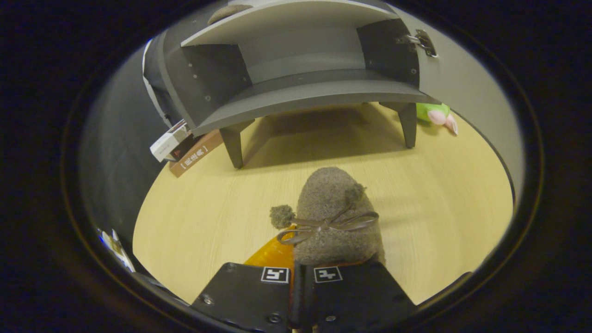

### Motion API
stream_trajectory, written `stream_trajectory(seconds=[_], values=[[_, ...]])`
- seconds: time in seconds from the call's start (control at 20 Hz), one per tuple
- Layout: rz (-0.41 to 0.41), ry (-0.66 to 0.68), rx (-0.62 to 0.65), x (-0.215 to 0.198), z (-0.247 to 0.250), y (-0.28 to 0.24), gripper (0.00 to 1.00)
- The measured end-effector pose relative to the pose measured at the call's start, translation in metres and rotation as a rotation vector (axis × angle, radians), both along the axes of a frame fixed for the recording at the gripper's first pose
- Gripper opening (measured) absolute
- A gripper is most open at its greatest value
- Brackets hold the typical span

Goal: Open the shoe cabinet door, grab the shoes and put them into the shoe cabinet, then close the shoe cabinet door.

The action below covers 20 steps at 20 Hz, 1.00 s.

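Tongs (303,277) nearly closed, pinching fuzzy slipper (335,217) before open shoe cabinet (296,69).

The shoe (335,217) lies on the desk (208,217) just ahead of the tool (300,277), whose fingers are closed together on its near end. At 12 o'clock beyond the shoe stands the cabinet (296,88), door (462,78) swung open at 2 o'clock. Books (185,148) lie at 10 o'clock beside the cabinet's left leg; a toy (437,114) lies at 2 o'clock behind its right leg.
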State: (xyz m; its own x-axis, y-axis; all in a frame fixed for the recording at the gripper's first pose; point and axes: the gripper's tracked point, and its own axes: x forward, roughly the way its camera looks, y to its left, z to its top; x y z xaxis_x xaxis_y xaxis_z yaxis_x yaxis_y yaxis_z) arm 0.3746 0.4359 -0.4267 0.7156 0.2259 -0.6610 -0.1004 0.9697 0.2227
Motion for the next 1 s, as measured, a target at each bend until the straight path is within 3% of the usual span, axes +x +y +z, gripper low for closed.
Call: stream_trajectory(seconds=[0.35, 1.0], values=[[0.002, -0.167, -0.058, -0.010, 0.094, -0.018, 0.06], [-0.020, -0.629, -0.090, -0.014, 0.376, -0.035, 0.06]])
